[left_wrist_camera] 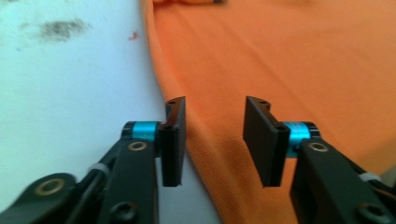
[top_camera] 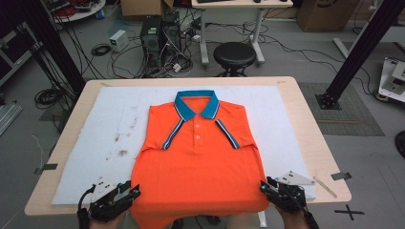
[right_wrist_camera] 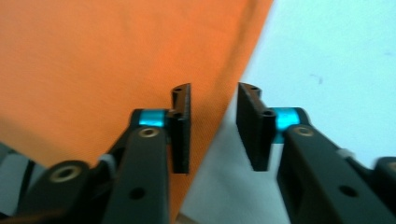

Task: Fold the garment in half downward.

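An orange polo shirt [top_camera: 200,157] with a blue collar [top_camera: 196,104] lies front up on a white mat [top_camera: 119,114], collar at the far side, hem hanging over the near table edge. My left gripper [top_camera: 135,191] sits at the shirt's lower left corner. In the left gripper view its jaws [left_wrist_camera: 215,140] stand apart over the shirt's side edge [left_wrist_camera: 289,60], pressing on nothing. My right gripper [top_camera: 264,185] is at the lower right corner. Its jaws [right_wrist_camera: 214,128] are also apart, straddling the line where the shirt [right_wrist_camera: 93,60] meets the mat [right_wrist_camera: 327,56].
The mat covers most of a wooden table [top_camera: 315,143] and has dark smudges [top_camera: 122,152] left of the shirt. Beyond the far edge stand a black stool [top_camera: 234,55] and a computer tower [top_camera: 155,36]. A black frame post [top_camera: 353,52] rises at the right.
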{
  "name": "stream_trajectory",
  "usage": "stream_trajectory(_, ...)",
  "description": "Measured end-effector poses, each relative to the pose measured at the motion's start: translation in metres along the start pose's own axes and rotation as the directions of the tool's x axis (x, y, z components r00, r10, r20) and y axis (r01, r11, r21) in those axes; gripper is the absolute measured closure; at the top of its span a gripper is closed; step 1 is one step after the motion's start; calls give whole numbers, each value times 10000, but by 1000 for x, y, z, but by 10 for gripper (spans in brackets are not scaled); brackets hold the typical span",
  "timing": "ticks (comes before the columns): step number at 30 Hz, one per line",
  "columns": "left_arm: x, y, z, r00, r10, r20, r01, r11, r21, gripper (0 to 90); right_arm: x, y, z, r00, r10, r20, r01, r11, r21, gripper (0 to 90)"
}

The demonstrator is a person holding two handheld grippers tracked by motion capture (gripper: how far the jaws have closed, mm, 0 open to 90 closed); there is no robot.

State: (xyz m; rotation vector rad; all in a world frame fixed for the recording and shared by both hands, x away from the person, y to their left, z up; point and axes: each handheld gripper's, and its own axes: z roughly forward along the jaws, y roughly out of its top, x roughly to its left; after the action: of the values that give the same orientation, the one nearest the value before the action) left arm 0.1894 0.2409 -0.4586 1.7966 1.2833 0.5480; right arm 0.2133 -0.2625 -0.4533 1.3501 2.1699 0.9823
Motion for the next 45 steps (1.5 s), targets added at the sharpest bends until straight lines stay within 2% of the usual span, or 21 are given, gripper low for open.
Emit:
stream_trajectory(1, -1, -1, 0, 9995, 194, -259, -195, 9998, -35, 675, 0, 1, 0, 10000, -61, -73, 61, 10000, -7, 781)
stream_trajectory(2, -2, -1, 0, 9978, 345, -575, -348, 9994, -39, 756, 0, 2, 0, 9999, -29, -153, 30, 10000, 79, 864)
stream_trajectory(3, -1, -2, 0, 9977, 336, -589, -340, 9994, -67, 847, 1, 2, 0, 9998, -116, -189, 118, 9999, 94, 883)
stream_trajectory(4, 0, -2, -1, 9984, 224, -528, -226, 9997, -33, 872, 1, 3, 0, 9995, -269, -151, 271, 9995, 150, 888)
stream_trajectory(7, -2, -3, -4, 9976, 310, -616, -310, 9995, 13, 887, 1, 3, -2, 9991, -377, -199, 381, 9991, 171, 896)
stream_trajectory(10, 0, -6, -9, 9987, 291, -409, -290, 9996, 19, 891, -1, 1, -7, 9989, -366, -309, 369, 9993, 69, 897)
stream_trajectory(17, 2, -5, -17, 9979, 639, -55, -636, 9973, 372, 891, 1, -8, -17, 9971, -551, -532, 558, 9984, 129, 896)
stream_trajectory(18, 4, -5, -17, 9986, 533, 74, -535, 9980, 346, 889, 1, -9, -18, 9967, -524, -620, 532, 9985, 112, 894)
stream_trajectory(19, 6, -4, -16, 9990, 413, 183, -416, 9990, 188, 874, 0, -9, -19, 9963, -525, -678, 527, 9986, 13, 875)
stream_trajectory(21, 9, 1, -14, 9994, 280, 198, -273, 9991, -324, 606, -2, -5, -18, 9965, -423, -726, 399, 9986, -348, 724)
stream_trajectory(23, 13, 11, -11, 9982, 317, 513, -264, 9947, -996, 517, -7, 2, -17, 9981, -173, -584, 132, 9975, -699, 616)
stream_trajectory(24, 15, 15, -10, 9976, 374, 588, -302, 9924, -1195, 447, -10, 8, -15, 9982, -76, -596, 24, 9961, -878, 603)
stream_trajectory(26, 20, 27, -6, 9945, 489, 924, -325, 9847, -1712, 404, -13, 16, -10, 9989, -84, -453, 36, 9945, -1046, 530)
stream_trajectory(28, 27, 40, -2, 9936, 527, 1002, -300, 9760, -2158, 323, -17, 25, -4, 9990, -53, -435, -2, 9921, -1256, 492)
stream_trajectory(30, 34, 54, 4, 9898, 635, 1272, -295, 9669, -2533, 289, -22, 34, 2, 9995, -52, -319, 6, 9897, -1430, 421)
stream_trajectory(32, 42, 69, 13, 9818, 947, 1645, -488, 9635, -2632, 249, -30, 45, 9, 9997, -5, -245, -35, 9869, -1610, 388)
stream_trajectory(33, 45, 75, 17, 9805, 1074, 1644, -599, 9609, -2705, 229, -33, 50, 13, 9997, 1, -227, -39, 9859, -1675, 355)
stream_trajectory(36, 55, 92, 28, 9773, 1199, 1746, -686, 9592, -2744, 229, -41, 64, 23, 9998, -18, -177, -14, 9841, -1774, 309)
stream_trajectory(39, 68, 108, 41, 9760, 1073, 1893, -522, 9600, -2751, 229, -47, 78, 32, 9998, -129, -171, 97, 9839, -1784, 277)
stream_trajectory(42, 77, 120, 51, 9705, 1396, 1966, -808, 9565, -2805, 232, -51, 91, 42, 9991, -304, -298, 250, 9856, -1670, 226)
stream_trajectory(45, 84, 130, 62, 9656, 1675, 1990, -1082, 9544, -2782, 232, -56, 104, 53, 9981, -438, -427, 367, 9871, -1560, 218)
